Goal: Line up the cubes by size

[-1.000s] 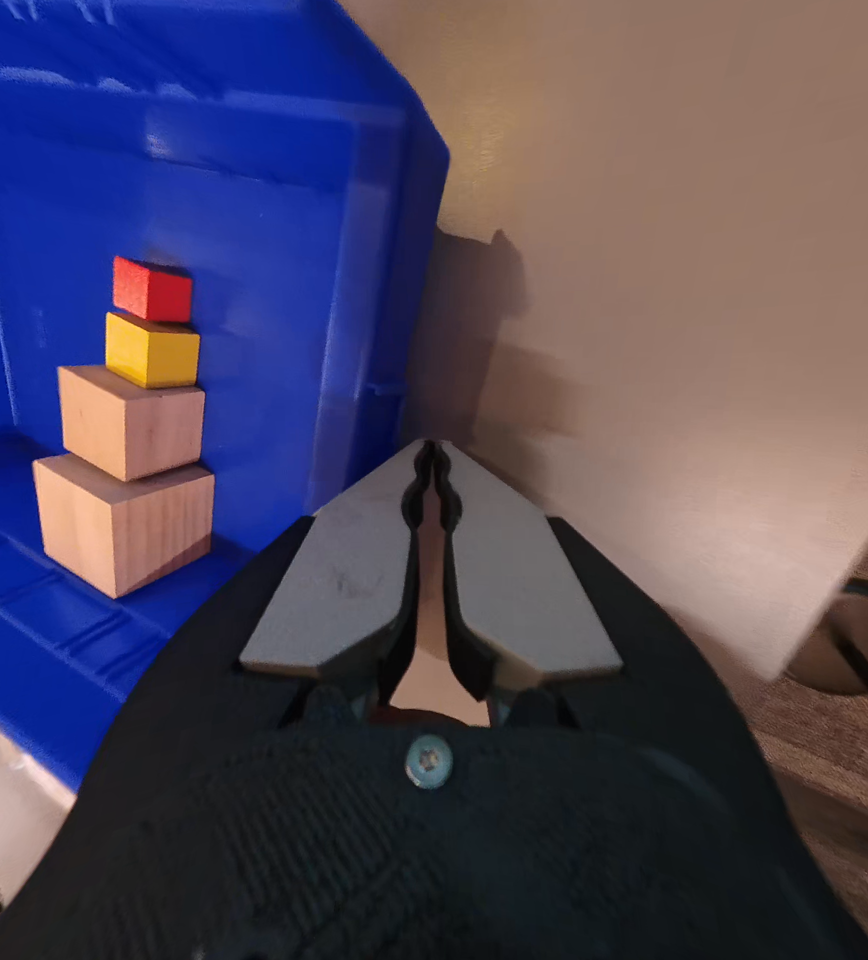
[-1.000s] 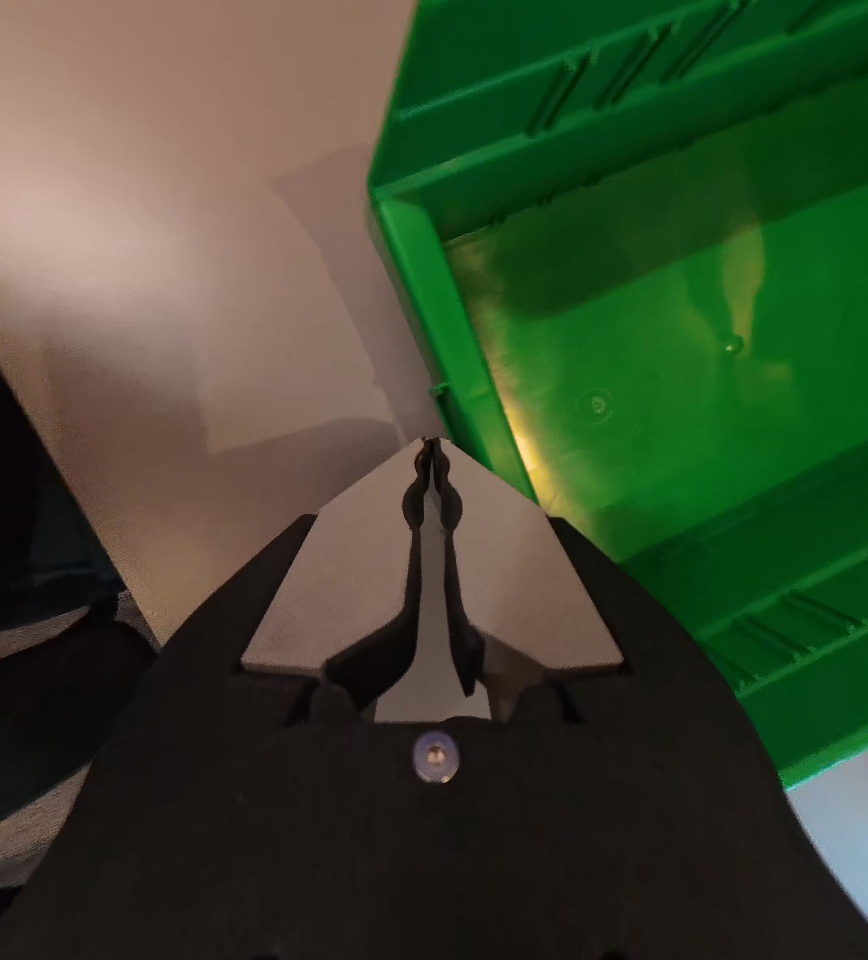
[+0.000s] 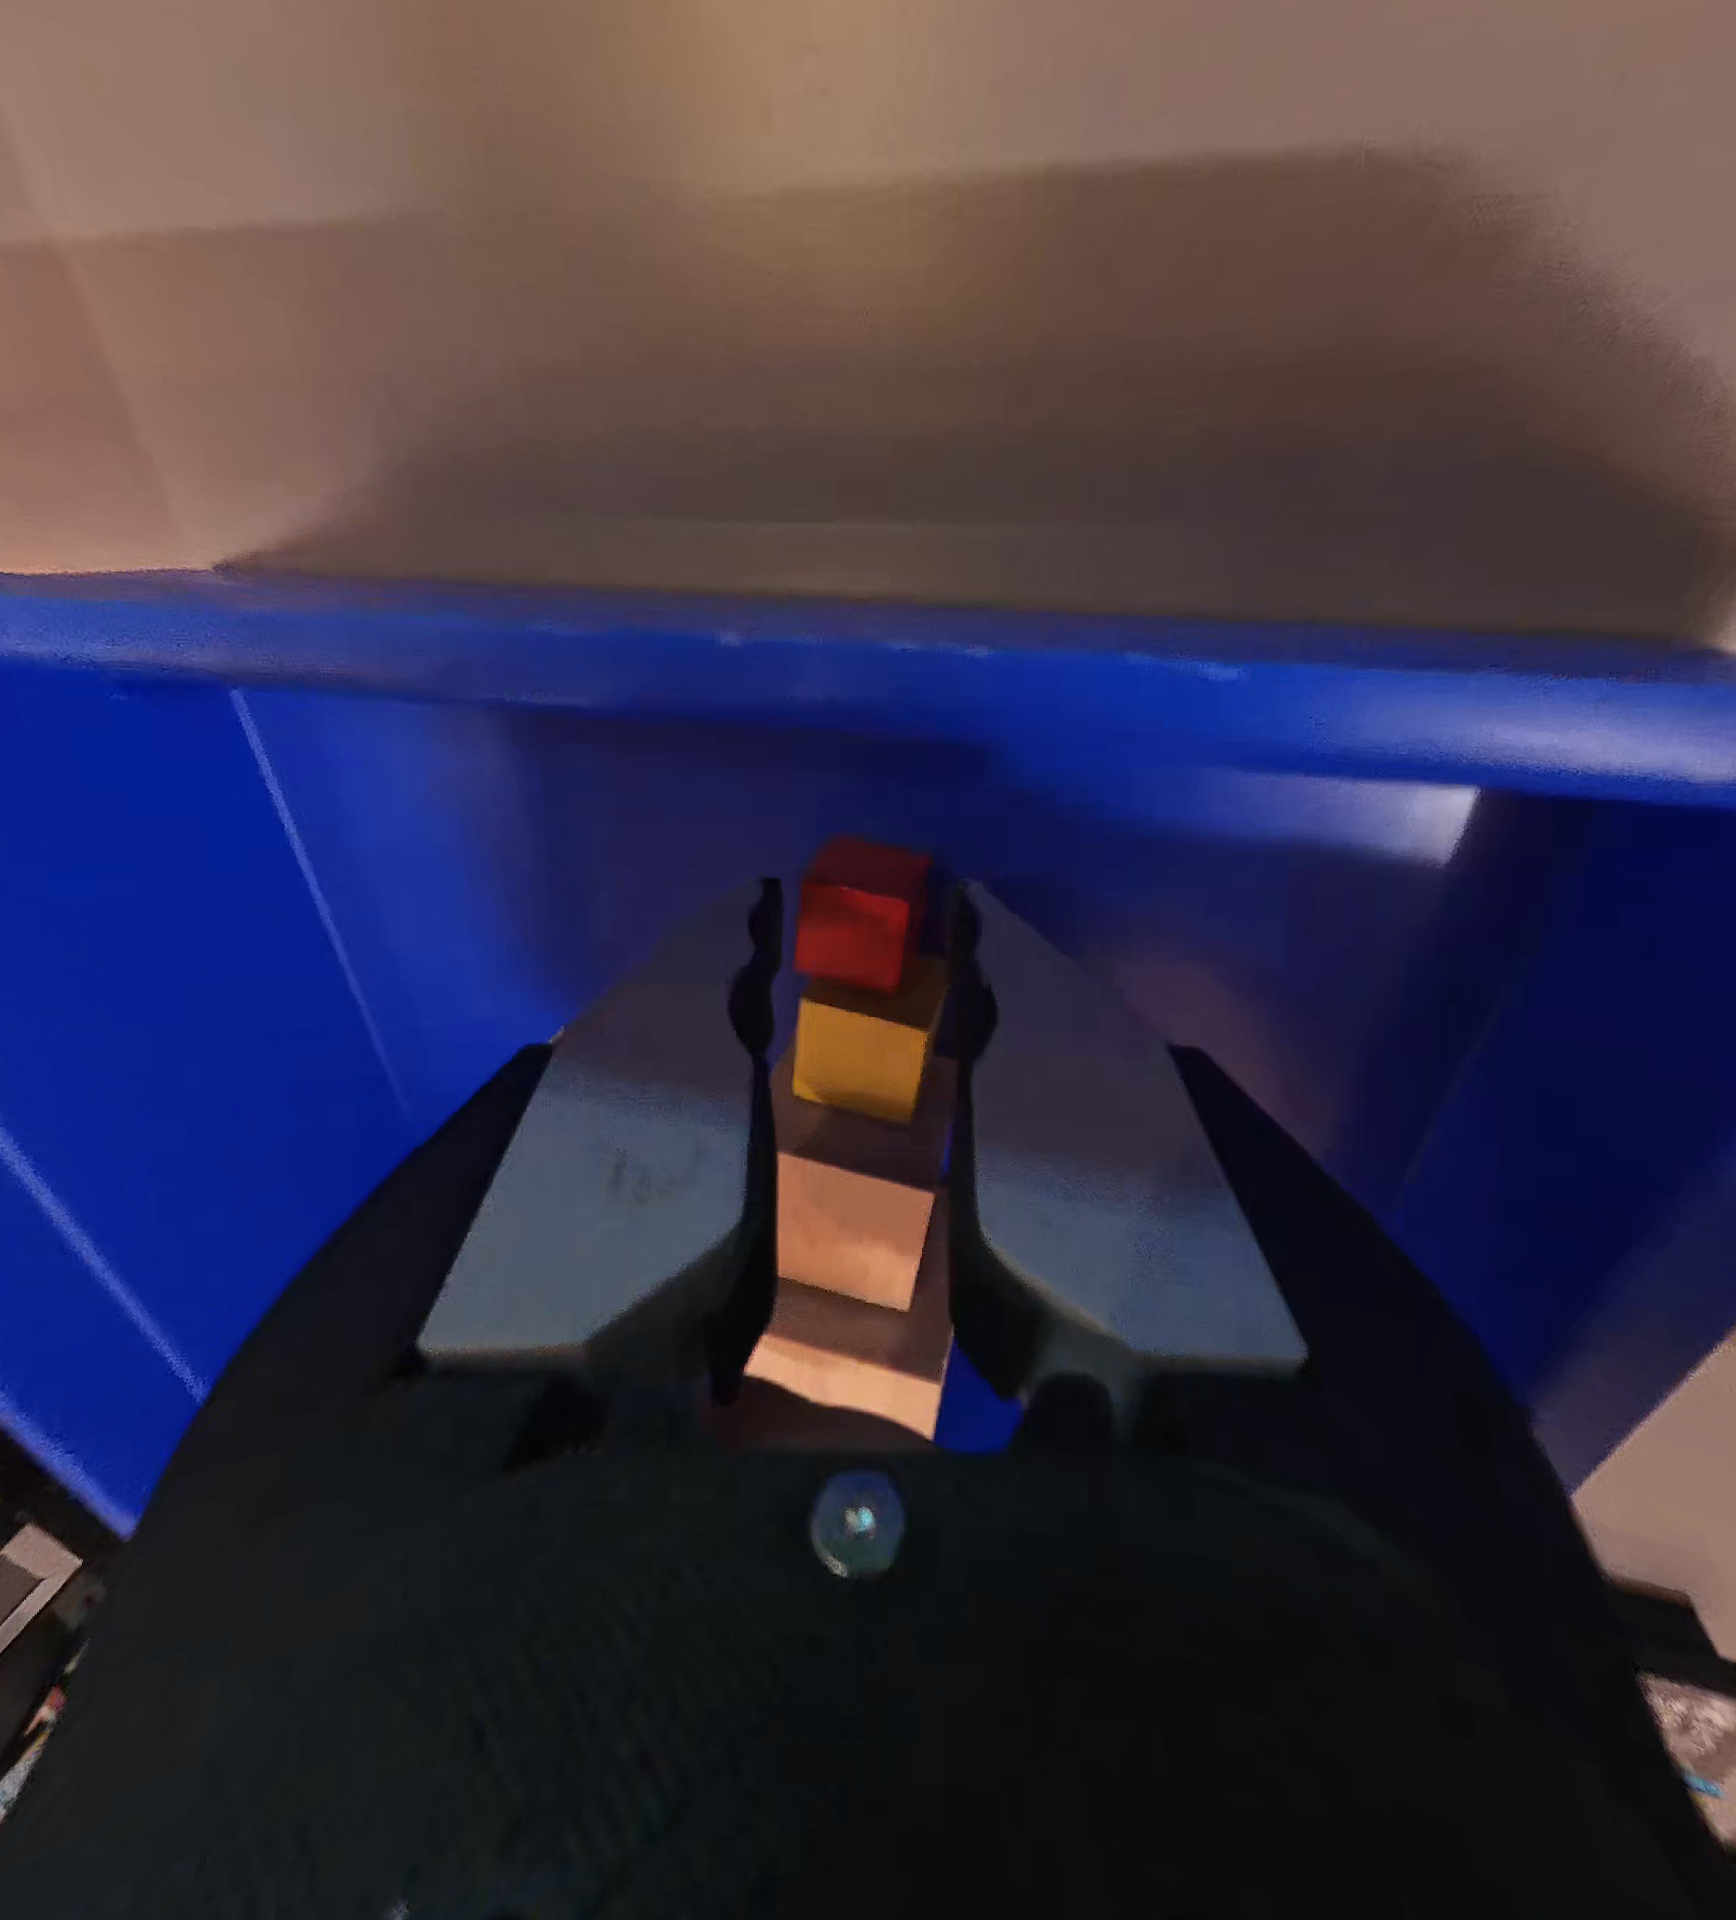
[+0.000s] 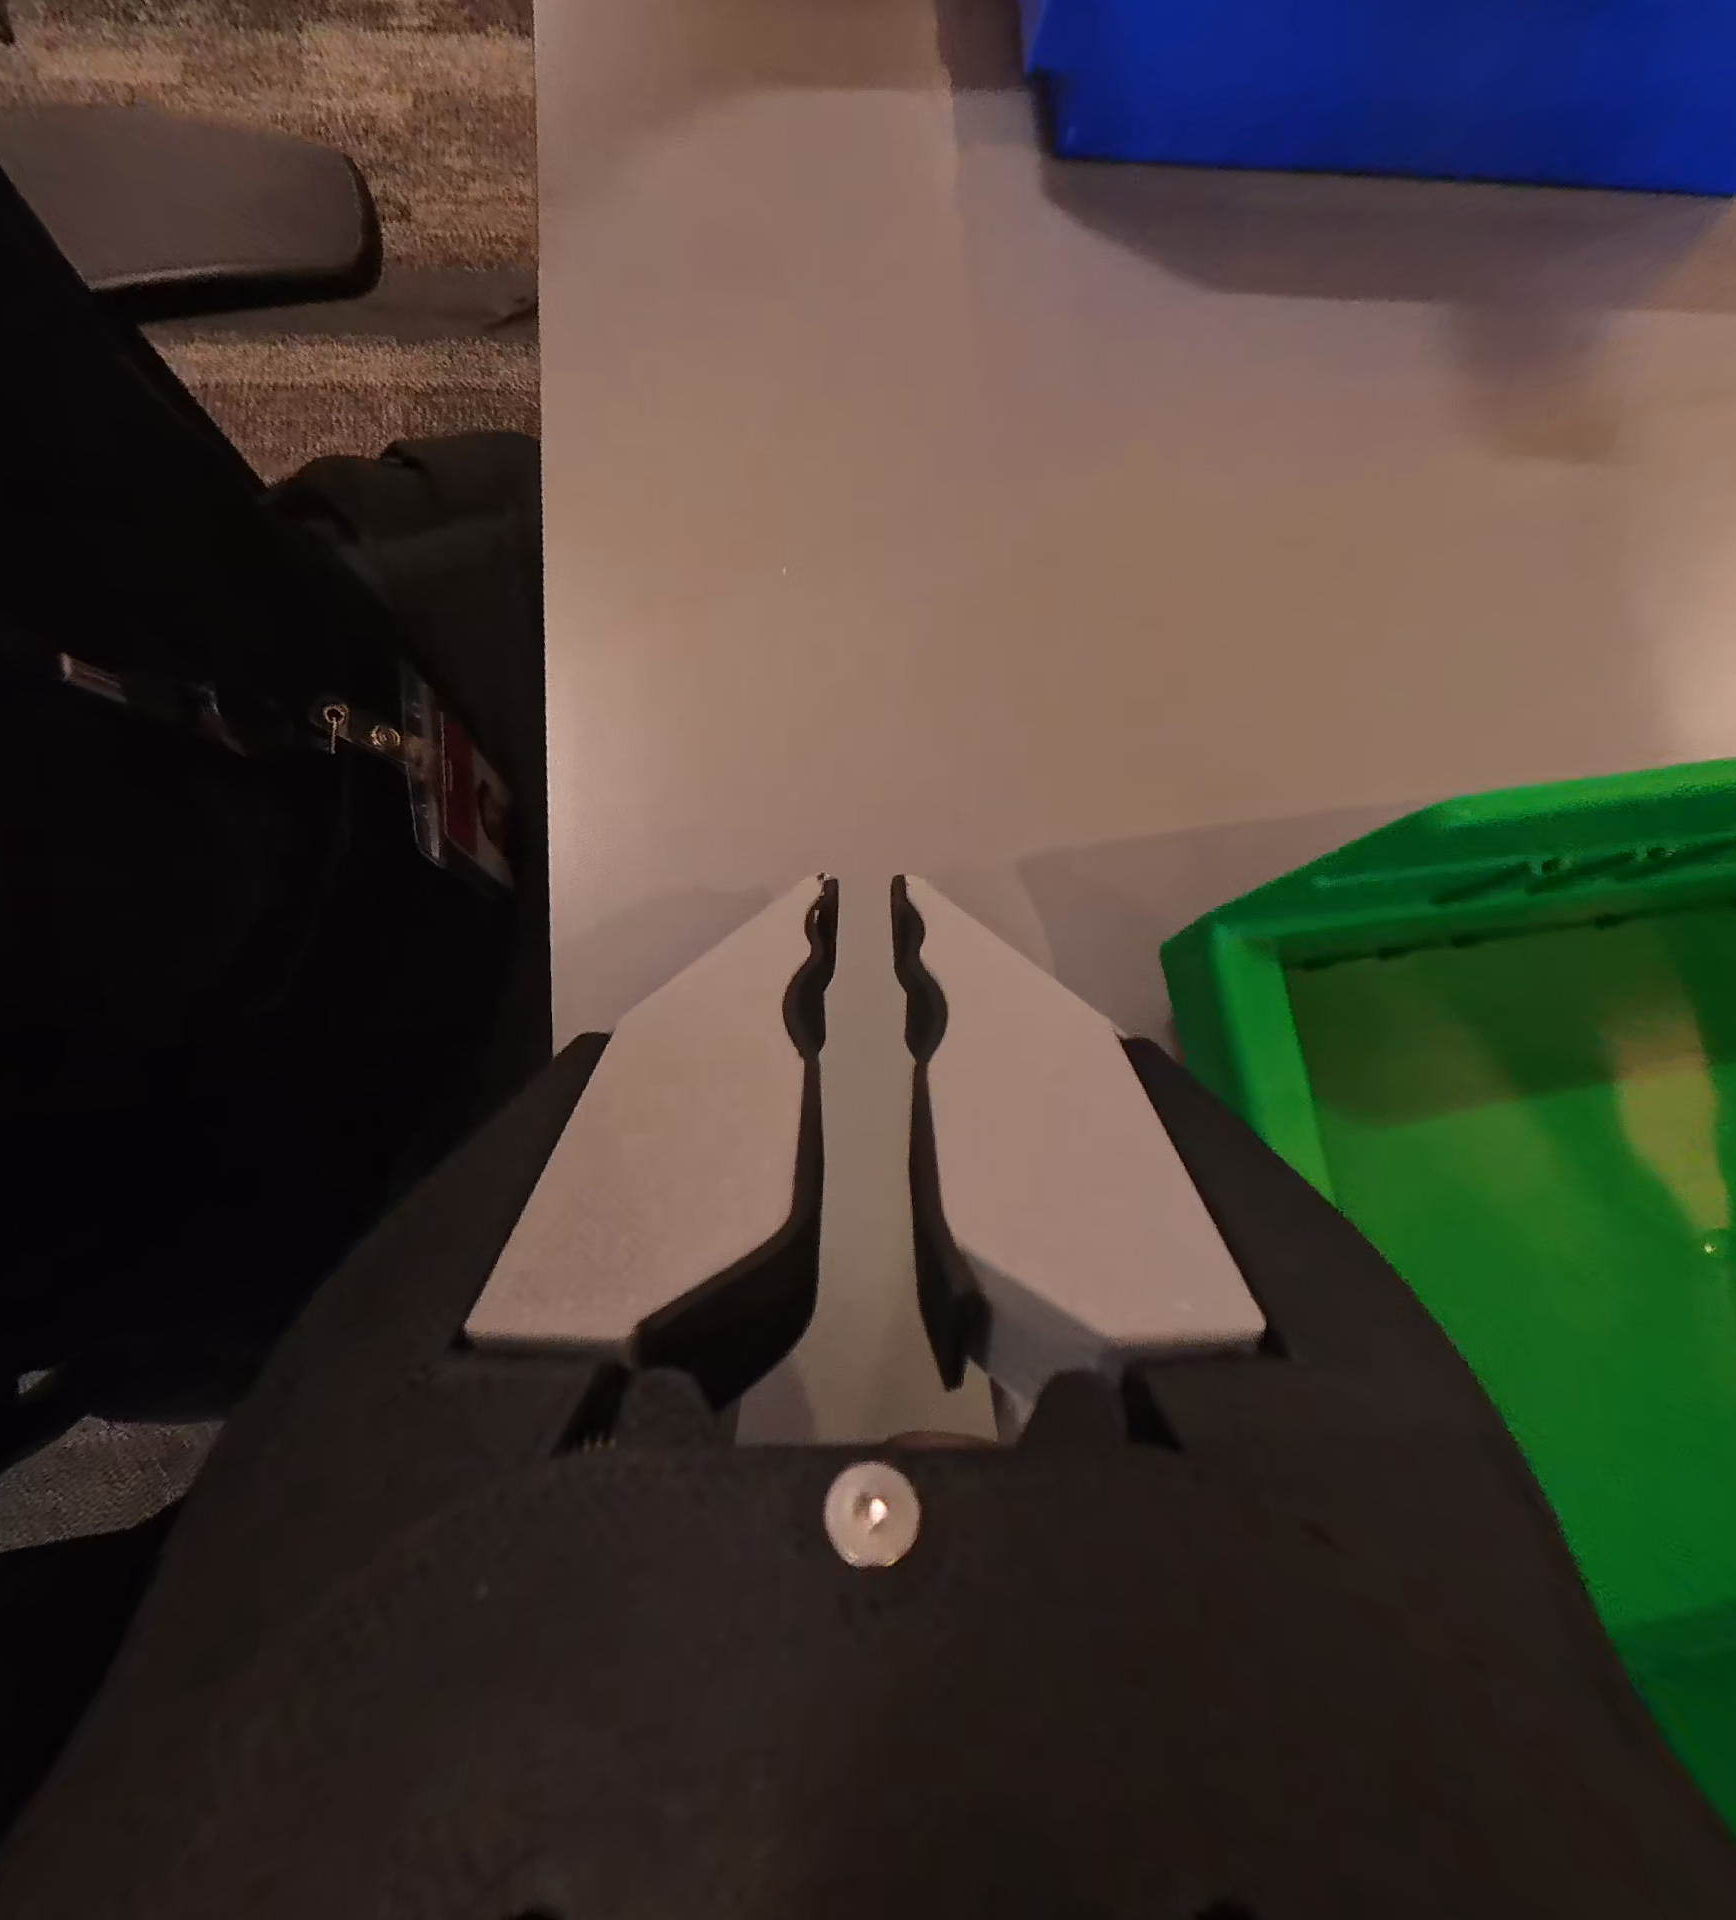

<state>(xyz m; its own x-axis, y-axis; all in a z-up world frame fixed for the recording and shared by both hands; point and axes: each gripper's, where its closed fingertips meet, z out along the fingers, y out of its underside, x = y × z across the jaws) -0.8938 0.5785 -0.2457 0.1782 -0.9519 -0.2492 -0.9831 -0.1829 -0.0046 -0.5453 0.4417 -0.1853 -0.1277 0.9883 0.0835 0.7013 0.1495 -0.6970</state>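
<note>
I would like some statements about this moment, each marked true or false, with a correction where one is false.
1. The red cube lies at the far end of the row of cubes. True.
2. The left gripper is shut. False: its fingers are apart, one on each side of the row.
3. The cubes lie inside the green bin. False: they lie in the blue bin.
4. The yellow cube sits between the red cube and a plain wooden cube. True.
5. The right gripper holds a cube. False: it is open, with only the table between its fingers.
</note>
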